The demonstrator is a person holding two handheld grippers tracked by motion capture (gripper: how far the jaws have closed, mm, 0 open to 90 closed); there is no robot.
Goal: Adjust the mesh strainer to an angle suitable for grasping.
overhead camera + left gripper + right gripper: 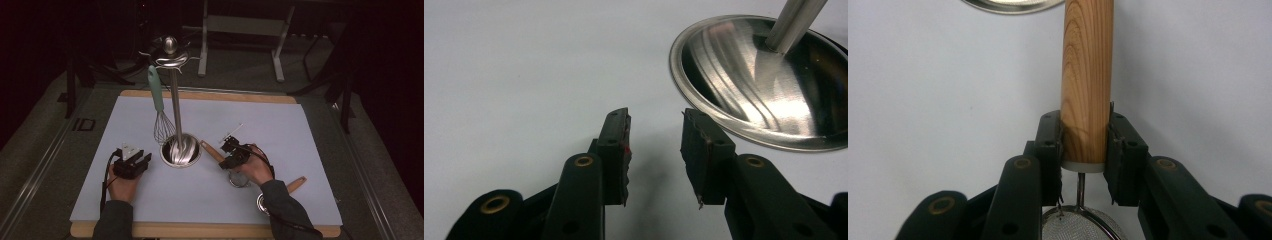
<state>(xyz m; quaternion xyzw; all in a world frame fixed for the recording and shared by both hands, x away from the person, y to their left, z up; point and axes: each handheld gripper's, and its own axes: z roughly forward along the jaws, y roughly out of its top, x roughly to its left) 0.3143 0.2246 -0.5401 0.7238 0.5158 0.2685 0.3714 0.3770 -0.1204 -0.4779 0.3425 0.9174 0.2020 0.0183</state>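
Observation:
A steel utensil stand (181,150) rises from a round dished base to a ring of hooks at the top. From one hook hangs a whisk (158,102) with a teal handle. My left gripper (142,160) rests on the mat just left of the base, open with nothing between its fingers; the left gripper view has it (654,145) facing the base (764,85). To the right of the base, my right gripper (226,153) is shut on the wooden handle (1087,75) of a small mesh strainer (1080,227), near the mesh end. The handle (212,150) points toward the base.
A pale blue mat (280,130) covers a wooden board (210,95). A second wooden-handled utensil (296,184) lies at the front right, partly hidden under the right forearm. Dark floor and a metal frame (245,30) lie beyond the board.

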